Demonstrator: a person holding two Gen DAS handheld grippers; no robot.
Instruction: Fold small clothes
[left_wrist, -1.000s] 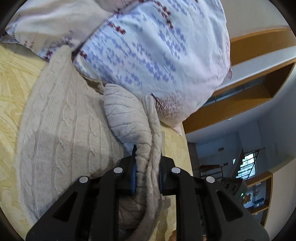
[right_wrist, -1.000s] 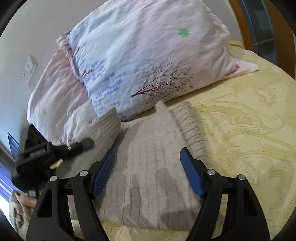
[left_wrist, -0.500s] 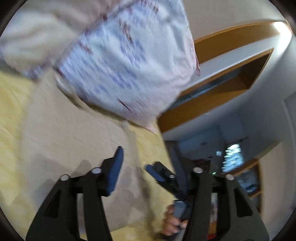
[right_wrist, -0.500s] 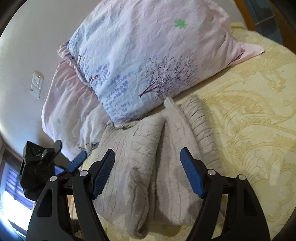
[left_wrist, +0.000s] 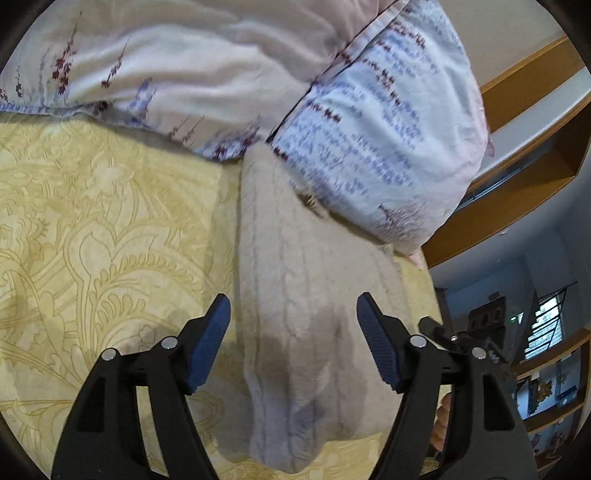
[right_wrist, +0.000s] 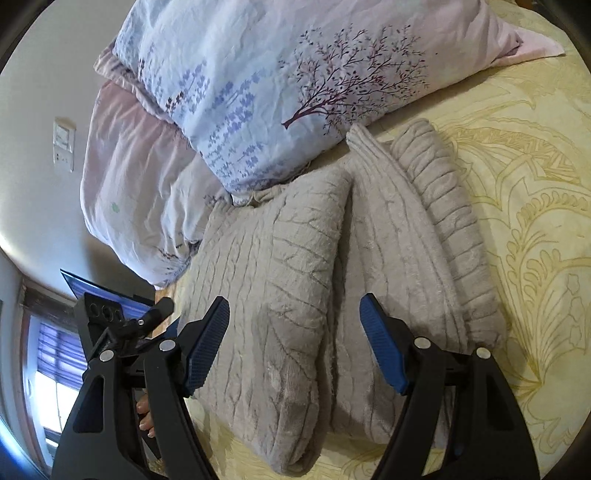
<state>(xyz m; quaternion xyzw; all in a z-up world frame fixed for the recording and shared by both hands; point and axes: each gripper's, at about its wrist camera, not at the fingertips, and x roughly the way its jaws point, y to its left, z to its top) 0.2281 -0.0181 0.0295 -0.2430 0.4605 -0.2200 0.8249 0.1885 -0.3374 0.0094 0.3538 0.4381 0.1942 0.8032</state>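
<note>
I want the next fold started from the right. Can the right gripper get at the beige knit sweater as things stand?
Probably yes: the right gripper has its jaws open just above the sweater, with nothing between them and the knit.

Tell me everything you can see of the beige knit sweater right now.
The sweater is a soft beige cable-knit, folded into a long bundle with a ribbed band along one side. It lies flat on the yellow patterned bedspread, its far end tucked against the floral pillow. One folded flap lies over the middle, leaving a crease. Neither gripper holds it: the left gripper is opening above it, nothing between its pads; the right gripper hovers open.
</note>
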